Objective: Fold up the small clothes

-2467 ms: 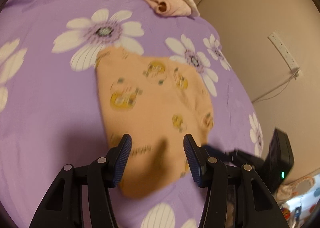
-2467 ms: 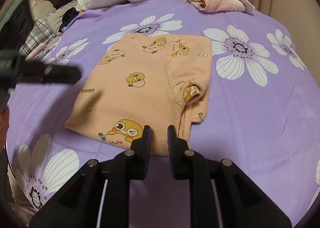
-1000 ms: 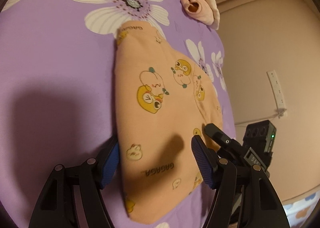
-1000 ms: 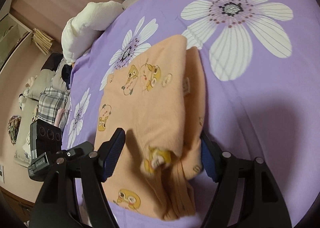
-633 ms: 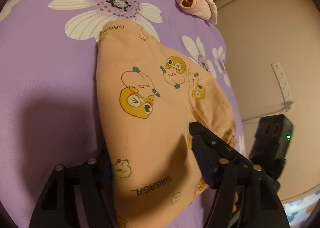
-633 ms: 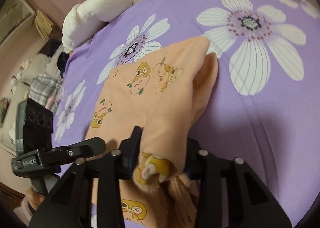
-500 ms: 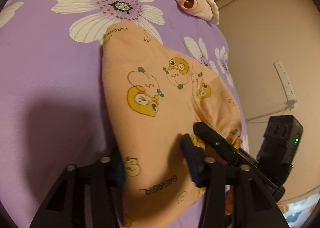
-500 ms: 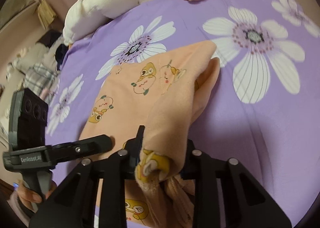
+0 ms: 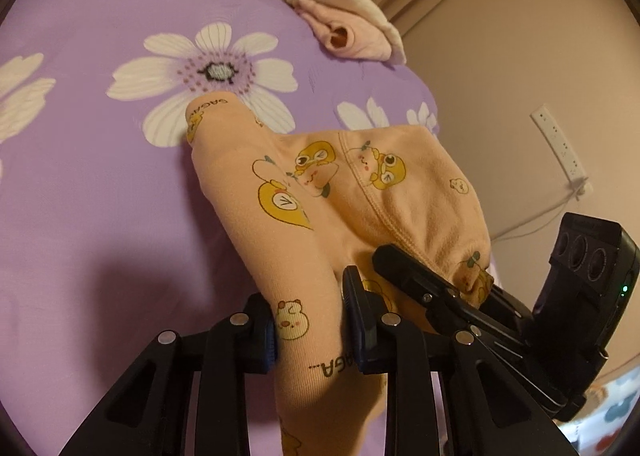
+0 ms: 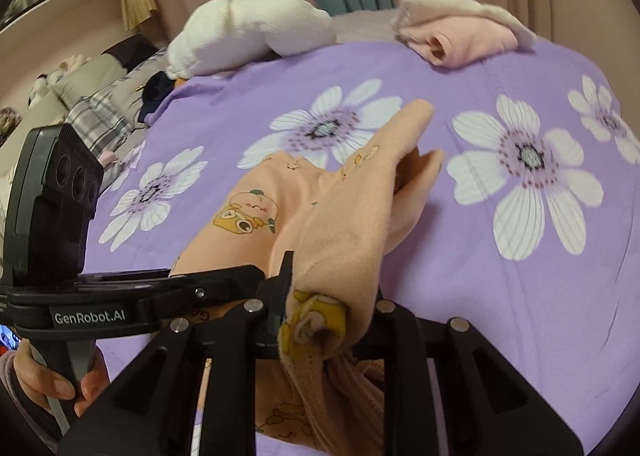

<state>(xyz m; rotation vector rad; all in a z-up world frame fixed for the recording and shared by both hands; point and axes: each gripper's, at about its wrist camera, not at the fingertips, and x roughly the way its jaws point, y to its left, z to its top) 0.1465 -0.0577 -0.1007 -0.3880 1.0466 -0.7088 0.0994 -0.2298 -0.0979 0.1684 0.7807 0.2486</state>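
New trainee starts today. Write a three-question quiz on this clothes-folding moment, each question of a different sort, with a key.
1. True or false: both tools have the orange garment between their pads.
2. Which item lies at the far edge of the purple bedspread? A) the pink folded clothes B) a blue towel C) a black shoe
3. Fill in: the bedspread is printed with large white ____.

Key
1. True: the left tool and the right tool each pinch a bunch of the cloth, and their jaws are closing further.
2. A
3. Flowers
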